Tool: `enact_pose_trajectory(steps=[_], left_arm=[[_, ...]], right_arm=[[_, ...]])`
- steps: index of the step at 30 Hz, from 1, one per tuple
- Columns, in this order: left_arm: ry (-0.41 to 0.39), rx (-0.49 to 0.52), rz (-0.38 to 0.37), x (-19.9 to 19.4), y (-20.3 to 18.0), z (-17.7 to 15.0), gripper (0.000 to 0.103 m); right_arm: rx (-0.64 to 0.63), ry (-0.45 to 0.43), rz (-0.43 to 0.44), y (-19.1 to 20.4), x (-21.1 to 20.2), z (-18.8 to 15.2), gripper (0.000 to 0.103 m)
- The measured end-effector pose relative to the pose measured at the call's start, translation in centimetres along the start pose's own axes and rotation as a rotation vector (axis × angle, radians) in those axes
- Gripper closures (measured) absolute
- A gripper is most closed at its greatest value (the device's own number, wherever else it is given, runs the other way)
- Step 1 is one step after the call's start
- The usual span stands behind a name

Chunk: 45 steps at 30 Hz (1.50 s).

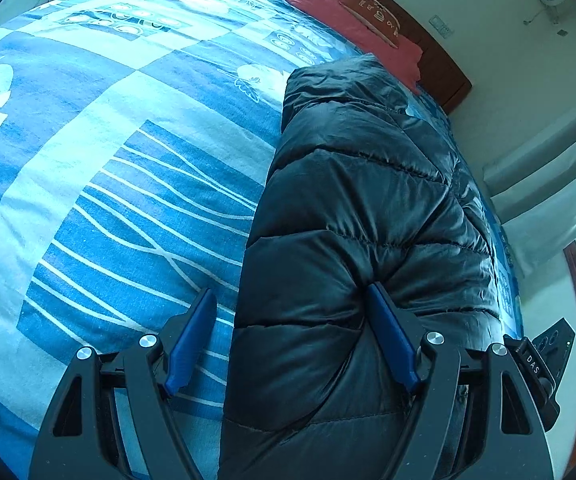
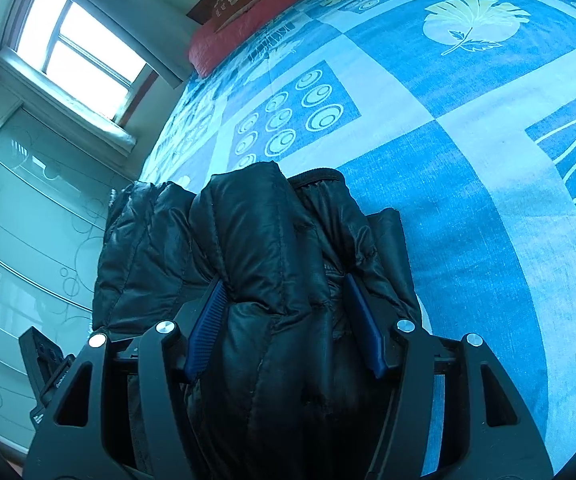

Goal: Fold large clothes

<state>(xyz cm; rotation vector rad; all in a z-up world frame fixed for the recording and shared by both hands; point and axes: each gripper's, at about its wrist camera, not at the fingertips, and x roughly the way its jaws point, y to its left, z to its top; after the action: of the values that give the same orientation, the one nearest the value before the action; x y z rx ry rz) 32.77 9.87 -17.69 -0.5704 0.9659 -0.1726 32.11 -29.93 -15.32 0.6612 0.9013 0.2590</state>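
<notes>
The bed [image 1: 100,184], covered in a blue patterned sheet, is being used as the folding surface, which is judged to explain why the black puffer jacket [image 1: 351,216] is being kept along one side of it, already gathered into a long, narrow bundle with its padded panels doubled over.

In the left wrist view the jacket is being seen lengthwise, running away toward the red pillow [image 1: 351,20] at the headboard. The left gripper [image 1: 291,300] is being held spread wide: one blue finger is pressing into the padding, the other is lying out over bare sheet, so nothing is being clamped.

The right wrist view is being taken from the bundle's end. There the right gripper [image 2: 284,288] is being held with both fingers sunk into the stacked folds of the jacket [image 2: 248,240], apparently grasping it, presumably to stop the springy filling from unfolding. A window [image 2: 76,44] and wardrobe doors [image 2: 28,208] are being shown only here.
</notes>
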Motion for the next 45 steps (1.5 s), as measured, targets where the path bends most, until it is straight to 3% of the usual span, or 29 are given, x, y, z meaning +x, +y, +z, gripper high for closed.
enact_pose_trajectory(steps=[4,15,27,45], left_arm=[[-0.011,0.007,0.015,-0.8,0.0,0.0,0.022],[-0.029,0.028,0.065,-3.4,-0.5,-0.4,0.022],[-0.066,0.036,0.138,-6.1,-1.0,-1.8,0.022],[-0.092,0.105,0.215,-9.9,-1.7,-6.9,0.022]], right_arm=[[-0.001,-0.020,0.008,0.3,-1.0,-0.2,0.038],[0.006,-0.053,-0.007,0.8,-4.0,-0.8,0.034],[-0.003,-0.082,-0.103,1.6,-6.6,-2.2,0.034],[-0.095,-0.093,-0.222,3.2,-11.5,-8.6,0.034]])
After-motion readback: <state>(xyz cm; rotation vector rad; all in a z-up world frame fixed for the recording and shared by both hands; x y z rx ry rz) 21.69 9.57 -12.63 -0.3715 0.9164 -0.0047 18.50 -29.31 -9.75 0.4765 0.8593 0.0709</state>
